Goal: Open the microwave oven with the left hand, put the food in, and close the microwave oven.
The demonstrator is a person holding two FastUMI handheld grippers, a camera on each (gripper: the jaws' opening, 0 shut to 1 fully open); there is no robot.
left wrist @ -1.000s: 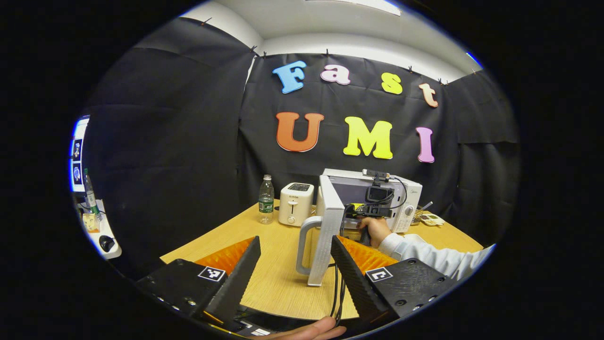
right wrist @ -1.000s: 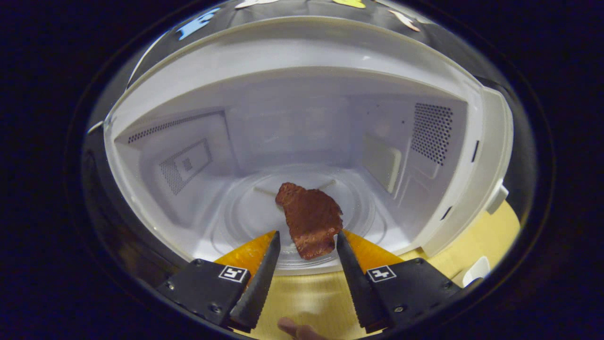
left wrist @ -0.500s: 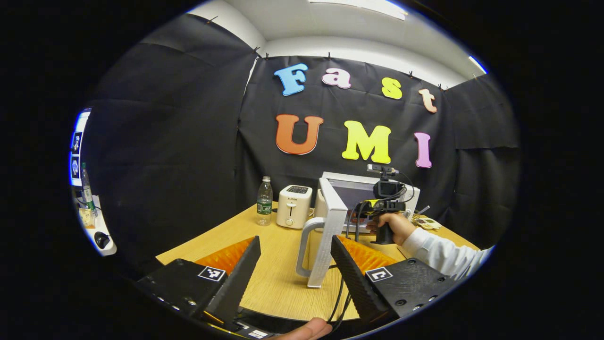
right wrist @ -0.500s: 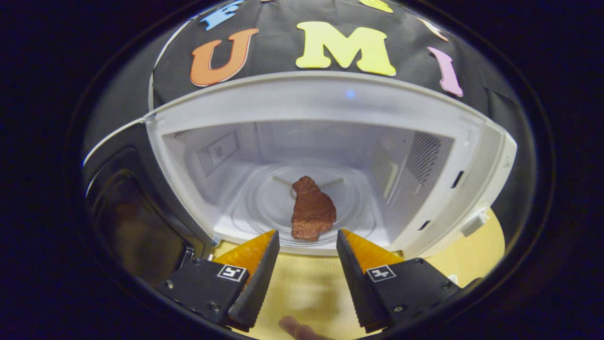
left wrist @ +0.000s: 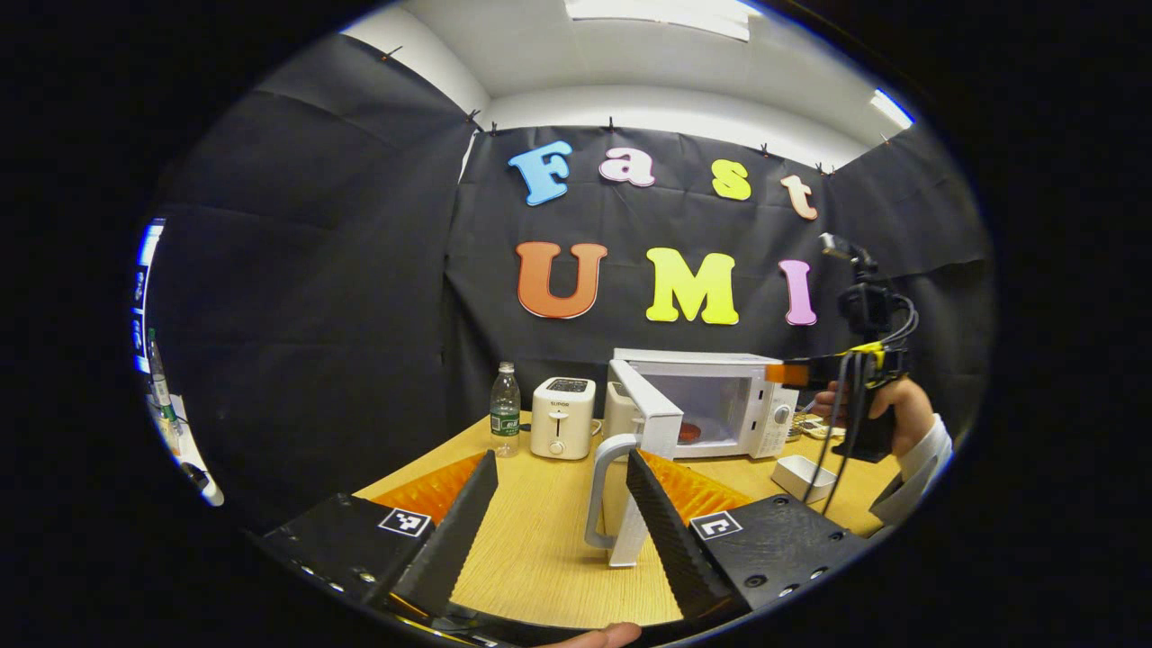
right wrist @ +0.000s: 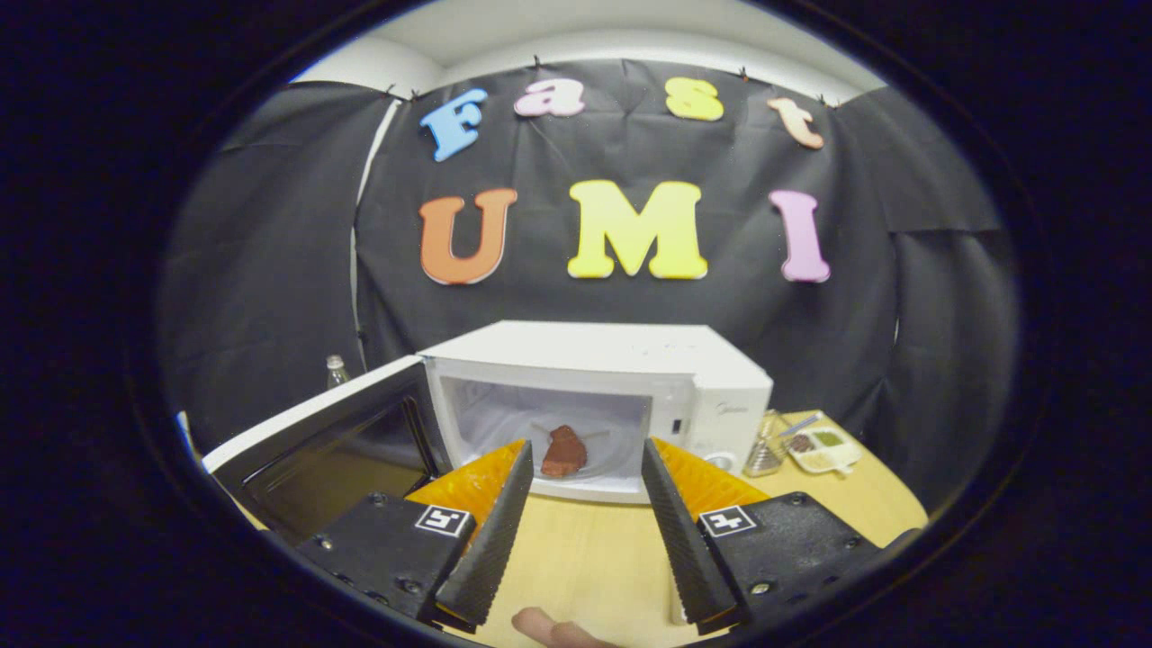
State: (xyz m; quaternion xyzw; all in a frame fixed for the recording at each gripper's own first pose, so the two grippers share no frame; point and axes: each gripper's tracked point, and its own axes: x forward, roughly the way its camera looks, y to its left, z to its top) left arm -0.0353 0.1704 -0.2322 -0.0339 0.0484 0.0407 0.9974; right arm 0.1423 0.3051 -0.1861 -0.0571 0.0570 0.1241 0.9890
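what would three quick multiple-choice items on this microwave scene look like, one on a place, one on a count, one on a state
1. Where is the food?
A. on the table by the toaster
B. inside the microwave on its glass plate
C. held in the right tongs

2. How many water bottles stand on the table?
A. one
B. two
C. three

3. How is the microwave door?
A. shut
B. swung open
C. taken off

Key: 1 B, the brown food lies inside the microwave, beyond the open right tongs. 2 A, a single bottle stands left of the toaster. 3 B, the door stands swung out with its handle between the open left tongs.
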